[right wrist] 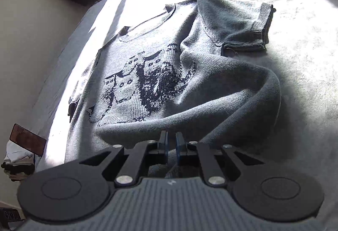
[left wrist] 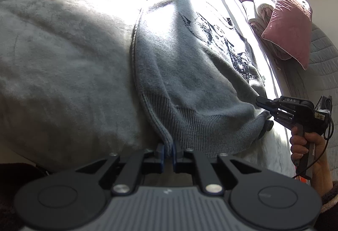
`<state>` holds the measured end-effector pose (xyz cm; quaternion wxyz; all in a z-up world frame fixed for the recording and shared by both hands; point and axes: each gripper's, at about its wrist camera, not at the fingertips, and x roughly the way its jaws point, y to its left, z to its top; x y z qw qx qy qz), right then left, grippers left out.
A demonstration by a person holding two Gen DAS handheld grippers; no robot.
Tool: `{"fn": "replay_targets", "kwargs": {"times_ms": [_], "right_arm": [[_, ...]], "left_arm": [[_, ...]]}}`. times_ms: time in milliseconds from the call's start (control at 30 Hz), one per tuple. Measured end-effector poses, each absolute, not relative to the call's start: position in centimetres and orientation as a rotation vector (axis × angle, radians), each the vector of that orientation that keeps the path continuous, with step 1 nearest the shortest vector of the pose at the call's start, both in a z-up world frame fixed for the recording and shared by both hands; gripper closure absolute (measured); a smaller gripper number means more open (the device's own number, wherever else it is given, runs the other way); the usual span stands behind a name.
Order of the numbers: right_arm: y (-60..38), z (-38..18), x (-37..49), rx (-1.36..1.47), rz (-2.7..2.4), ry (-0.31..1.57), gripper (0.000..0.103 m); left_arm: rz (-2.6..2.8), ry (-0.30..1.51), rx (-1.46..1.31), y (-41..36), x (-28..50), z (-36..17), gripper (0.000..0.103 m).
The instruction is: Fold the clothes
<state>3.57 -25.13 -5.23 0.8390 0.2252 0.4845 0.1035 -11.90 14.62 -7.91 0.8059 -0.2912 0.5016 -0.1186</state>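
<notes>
Sweater (right wrist: 190, 74), grey with a dark picture, lies long on the bed (right wrist: 295, 62), neck end far away. The left gripper (left wrist: 168, 152) pinches its ribbed bottom edge. The right gripper (right wrist: 171, 146) pinches that edge's other corner.

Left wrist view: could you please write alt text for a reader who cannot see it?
The left gripper pinches the ribbed hem of a grey knitted sweater with a dark pattern, spread on a pale grey bed cover. The hand-held right gripper clamps the hem's other corner.
</notes>
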Motion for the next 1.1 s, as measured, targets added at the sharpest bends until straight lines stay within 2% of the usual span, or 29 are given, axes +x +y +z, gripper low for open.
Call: {"fn": "replay_targets", "kwargs": {"times_ms": [33, 67, 100, 167, 200, 300, 433, 733, 1100], "right_arm": [[-25.1, -6.2, 3.9, 0.482, 0.197, 1.055, 0.094], [-25.2, -6.8, 3.9, 0.496, 0.187, 1.058, 0.100], [-25.5, -7.1, 3.8, 0.513, 0.183, 1.047, 0.103], [-26.5, -6.6, 3.1, 0.564, 0.208, 1.021, 0.089], [-27.1, -6.2, 2.7, 0.592, 0.224, 1.008, 0.085], [-29.0, -4.7, 1.2, 0.630, 0.265, 0.962, 0.085], [-31.9, -3.4, -0.8, 0.617, 0.242, 0.933, 0.069], [-34.3, -5.8, -4.1, 0.584, 0.172, 0.990, 0.069], [-32.0, -7.4, -2.7, 0.605, 0.178, 0.953, 0.068]], "left_arm": [[-0.253, 1.074, -0.631, 14.7, -11.9, -8.0, 0.096], [-0.253, 1.074, -0.635, 14.7, -11.9, -8.0, 0.096], [-0.254, 1.074, -0.638, 14.7, -11.9, -8.1, 0.096], [-0.256, 1.074, -0.642, 14.7, -11.8, -8.1, 0.096], [-0.256, 1.074, -0.643, 14.7, -11.8, -8.1, 0.096], [-0.259, 1.074, -0.645, 14.8, -11.7, -8.3, 0.096], [-0.261, 1.074, -0.648, 14.8, -11.6, -8.4, 0.095], [-0.252, 1.076, -0.655, 14.7, -11.7, -8.5, 0.095], [-0.228, 1.052, -0.647, 14.1, -11.7, -8.8, 0.095]]}}
